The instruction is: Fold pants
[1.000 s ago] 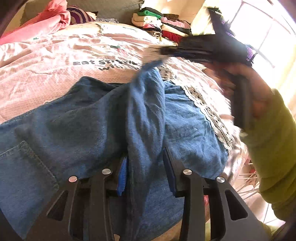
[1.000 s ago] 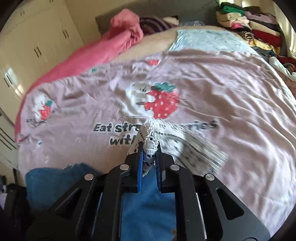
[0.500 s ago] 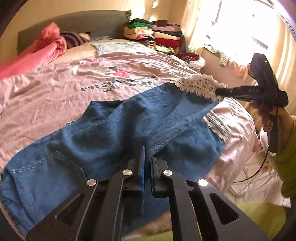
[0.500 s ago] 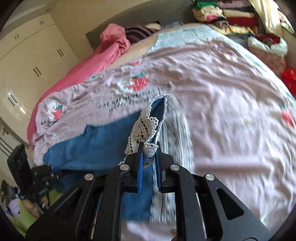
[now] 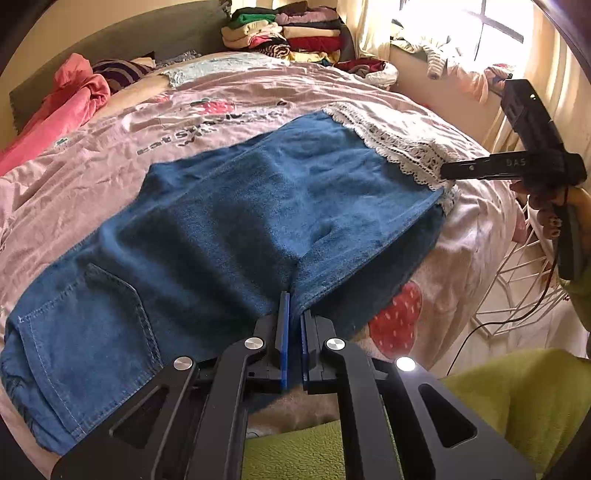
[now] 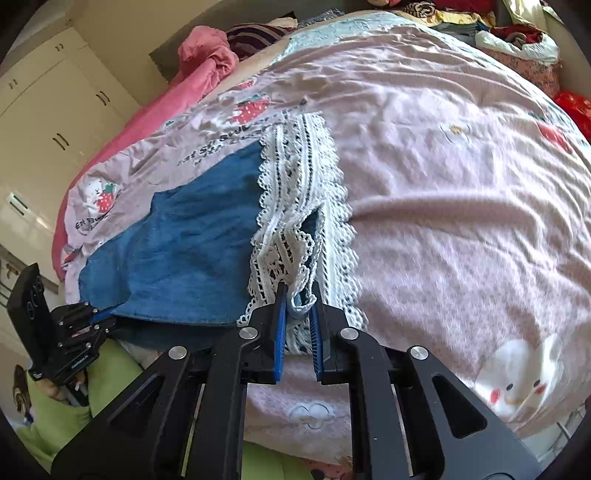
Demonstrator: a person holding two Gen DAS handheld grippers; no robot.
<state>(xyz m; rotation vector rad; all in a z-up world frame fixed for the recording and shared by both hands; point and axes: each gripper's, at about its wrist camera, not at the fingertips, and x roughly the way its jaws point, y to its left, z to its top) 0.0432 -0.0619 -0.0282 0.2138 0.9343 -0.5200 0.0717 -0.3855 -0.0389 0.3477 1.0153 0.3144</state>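
Observation:
Blue denim pants point(image 5: 229, 221) with white lace cuffs point(image 5: 399, 147) lie spread across the pink bed, one leg laid over the other. My left gripper point(image 5: 293, 299) is shut on the near edge of the pants at mid leg. My right gripper point(image 6: 298, 295) is shut on the lace cuff point(image 6: 295, 206) at the leg end; it also shows in the left wrist view point(image 5: 448, 171). The pants point(image 6: 184, 240) stretch flat between both grippers. The left gripper point(image 6: 101, 317) shows at the lower left of the right wrist view.
The pink strawberry-print bedspread point(image 5: 184, 122) covers the bed. A pink garment point(image 5: 70, 99) lies by the headboard. Stacked folded clothes point(image 5: 288, 29) sit at the far corner. A white wire rack point(image 5: 524, 280) stands beside the bed on the right. Cupboards point(image 6: 55, 110) line the left wall.
The left gripper closed on the pants' edge. Both grippers pulled apart and lowered the raised leg, which now lies flat over the other leg.

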